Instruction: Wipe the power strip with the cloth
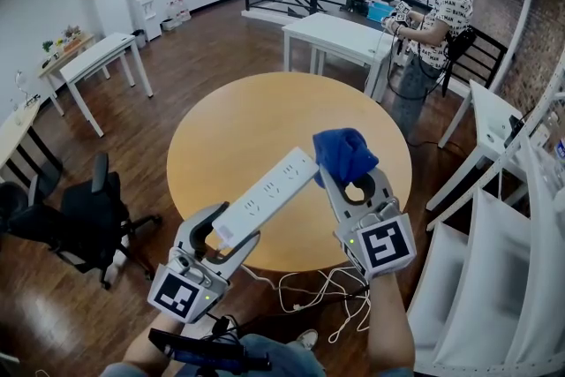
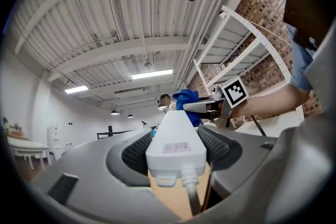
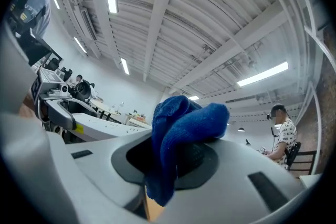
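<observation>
Two grips are set: fingers of the left gripper (image 1: 228, 230) clamp the cord end of the strip (image 1: 267, 188), raised over the counter's (image 1: 238, 124) near edge. Those of the right gripper (image 1: 350, 181) pinch a bunched cloth (image 1: 344, 153) at the strip's far end. Stiff, light, smooth plastic, the strip may pivot under pressure, so a hold nearer its middle looks steadier. The soft cloth should mould to it.
</observation>
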Available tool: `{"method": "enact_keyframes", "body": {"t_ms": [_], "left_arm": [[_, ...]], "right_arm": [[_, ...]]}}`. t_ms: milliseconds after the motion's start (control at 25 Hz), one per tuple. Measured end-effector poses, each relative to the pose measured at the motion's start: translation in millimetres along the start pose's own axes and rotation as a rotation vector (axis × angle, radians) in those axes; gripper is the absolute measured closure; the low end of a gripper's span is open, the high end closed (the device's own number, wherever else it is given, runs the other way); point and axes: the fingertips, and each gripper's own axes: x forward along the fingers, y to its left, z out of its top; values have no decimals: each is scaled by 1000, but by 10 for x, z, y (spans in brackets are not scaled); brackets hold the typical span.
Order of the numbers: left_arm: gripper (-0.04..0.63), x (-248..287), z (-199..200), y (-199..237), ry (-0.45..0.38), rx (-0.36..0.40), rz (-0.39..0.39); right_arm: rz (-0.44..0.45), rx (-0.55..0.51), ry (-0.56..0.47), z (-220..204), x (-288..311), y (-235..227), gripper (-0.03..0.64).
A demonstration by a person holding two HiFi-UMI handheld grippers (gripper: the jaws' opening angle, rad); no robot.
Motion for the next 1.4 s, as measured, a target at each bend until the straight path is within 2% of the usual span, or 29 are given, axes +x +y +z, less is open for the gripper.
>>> {"method": "enact_keyframes", "body": {"t_ms": [160, 640, 960, 1120, 1400], "left_arm": [[316, 14, 7, -28, -2, 6, -8], [316, 74, 50, -114, 0, 33, -25], [316, 47, 29, -145, 2, 48, -29], [316, 26, -73, -206, 35, 59, -35], [316, 25, -188, -185, 86, 71, -16]], "right_arm": [[7, -23, -12, 30, 100, -78, 541], [33, 6, -13, 218, 400, -228, 541], [73, 4, 29, 244, 542, -92, 541], [62, 7, 36, 203, 650, -82, 541], [117, -24, 69, 234, 798, 213, 541]]}}
